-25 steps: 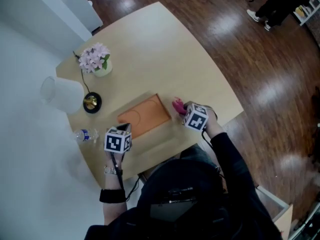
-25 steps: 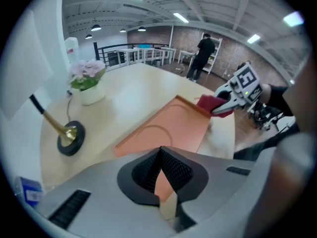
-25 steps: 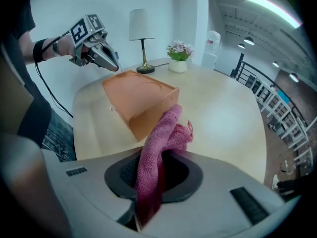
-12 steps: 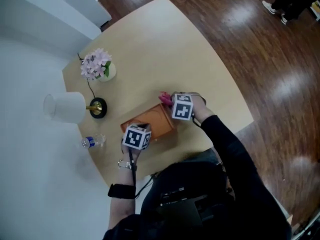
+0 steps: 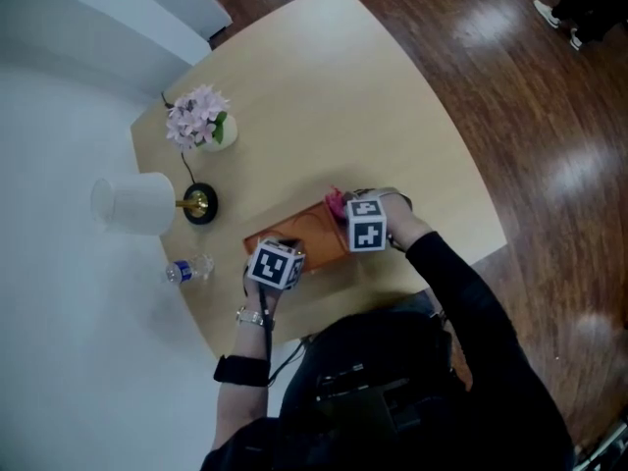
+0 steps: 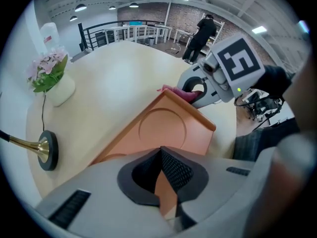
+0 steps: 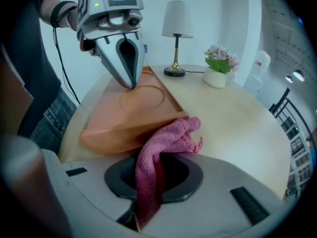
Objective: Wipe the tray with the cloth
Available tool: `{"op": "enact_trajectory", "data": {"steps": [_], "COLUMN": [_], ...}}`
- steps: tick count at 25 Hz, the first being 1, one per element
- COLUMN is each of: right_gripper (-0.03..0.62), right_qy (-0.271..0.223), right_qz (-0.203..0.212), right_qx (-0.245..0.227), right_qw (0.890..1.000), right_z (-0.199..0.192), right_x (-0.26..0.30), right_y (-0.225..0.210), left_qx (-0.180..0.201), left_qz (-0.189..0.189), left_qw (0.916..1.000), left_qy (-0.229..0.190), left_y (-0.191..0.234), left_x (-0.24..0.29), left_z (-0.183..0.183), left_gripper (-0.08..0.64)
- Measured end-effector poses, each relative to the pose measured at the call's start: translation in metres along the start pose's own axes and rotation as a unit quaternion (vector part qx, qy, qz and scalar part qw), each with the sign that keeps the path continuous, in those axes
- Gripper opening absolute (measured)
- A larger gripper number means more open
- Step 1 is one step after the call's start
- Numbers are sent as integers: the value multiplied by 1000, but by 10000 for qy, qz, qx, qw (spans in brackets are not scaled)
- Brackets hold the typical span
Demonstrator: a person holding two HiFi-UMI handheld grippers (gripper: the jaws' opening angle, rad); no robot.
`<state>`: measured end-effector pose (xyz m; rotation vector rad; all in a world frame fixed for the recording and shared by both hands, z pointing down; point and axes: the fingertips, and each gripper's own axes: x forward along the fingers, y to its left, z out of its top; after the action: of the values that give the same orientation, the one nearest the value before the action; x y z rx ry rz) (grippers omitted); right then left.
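Observation:
An orange tray [image 5: 302, 232] with a round recess lies on the pale round table [image 5: 324, 96]. My left gripper [image 5: 281, 246] is shut on the tray's near rim; in the left gripper view the orange edge [image 6: 166, 192] sits pinched between the dark pads. My right gripper [image 5: 340, 210] is shut on a pink cloth [image 7: 166, 140], which bunches against the tray's right end [image 7: 124, 133]. From the left gripper view, the cloth [image 6: 179, 93] shows just past the tray's far corner, under the right gripper [image 6: 195, 90]. The left gripper [image 7: 130, 81] points down onto the tray's opposite rim.
At the table's left side stand a vase of pink flowers [image 5: 201, 124], a lamp with a white shade [image 5: 132, 204] on a dark base [image 5: 199, 205], and a lying water bottle [image 5: 188, 270]. Wooden floor [image 5: 530, 116] surrounds the table. A person [image 6: 203, 31] stands far behind.
My right gripper has carried the cloth left to the tray's right end and rolled. My left gripper has moved in and down onto the tray's near rim.

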<state>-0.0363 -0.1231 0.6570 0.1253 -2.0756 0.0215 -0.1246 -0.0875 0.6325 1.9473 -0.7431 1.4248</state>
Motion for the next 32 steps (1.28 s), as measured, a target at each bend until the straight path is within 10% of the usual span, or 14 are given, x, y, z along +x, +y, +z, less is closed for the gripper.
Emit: {"op": "enact_trajectory", "data": {"steps": [18, 26, 32], "right_gripper": [63, 64, 64], "right_qy": [41, 77, -26], "right_qz": [1119, -370, -361], "right_qx": [163, 998, 998], "right_qw": [9936, 9943, 9944], "right_z": [-29, -28, 7], "right_x": [-19, -18, 1], "right_y": [132, 1, -35], "left_qx": [70, 0, -117], "left_qz": [-93, -82, -292], "left_qw": [9995, 9994, 9990], "left_qy": [-303, -347, -324], "left_y": [3, 4, -7], "left_x": [-2, -1, 2], "left_z": [2, 3, 4], "left_gripper": [5, 5, 5]}}
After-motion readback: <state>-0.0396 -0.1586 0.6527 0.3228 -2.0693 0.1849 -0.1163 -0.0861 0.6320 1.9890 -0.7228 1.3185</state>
